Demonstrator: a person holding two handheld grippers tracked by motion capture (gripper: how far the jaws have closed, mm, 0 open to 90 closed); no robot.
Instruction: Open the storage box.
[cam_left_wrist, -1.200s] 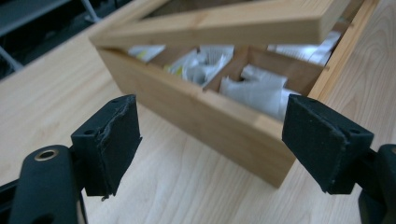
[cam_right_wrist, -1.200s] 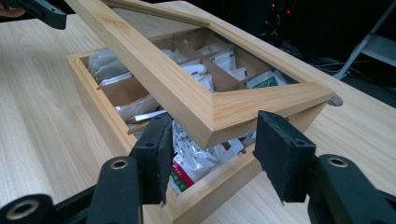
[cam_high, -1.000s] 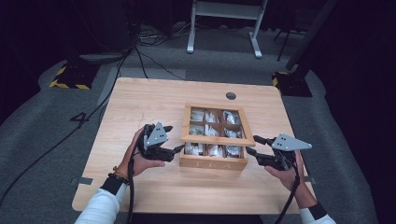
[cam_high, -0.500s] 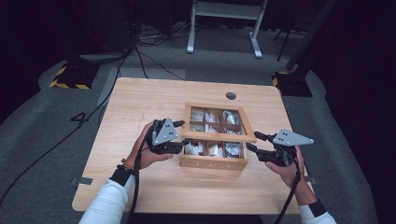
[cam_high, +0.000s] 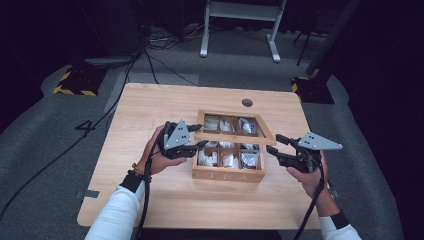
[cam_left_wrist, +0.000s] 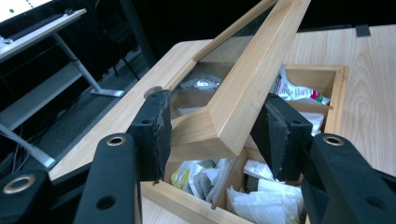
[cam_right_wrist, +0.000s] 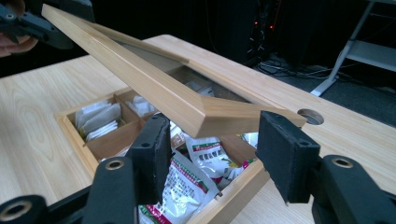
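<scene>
From the high view, the wooden tea box (cam_high: 228, 172) sits at the centre of the pale wood table (cam_high: 150, 105), its glass-paned lid (cam_high: 234, 134) raised and tilted. The left gripper (cam_high: 200, 143) meets the lid's corner at 9 o'clock of the box; the right gripper (cam_high: 272, 145) hangs at 3 o'clock, just beside the box. The left gripper view adds the mitred lid corner between its jaws, the left pad touching the wood, a gap at the right one. The right gripper view shows its jaws wide apart, holding nothing, the lid's other corner above them, and glossy printed sachets (cam_right_wrist: 187, 186) in square compartments. A round grommet hole (cam_high: 247, 102) lies at 12 o'clock.
</scene>
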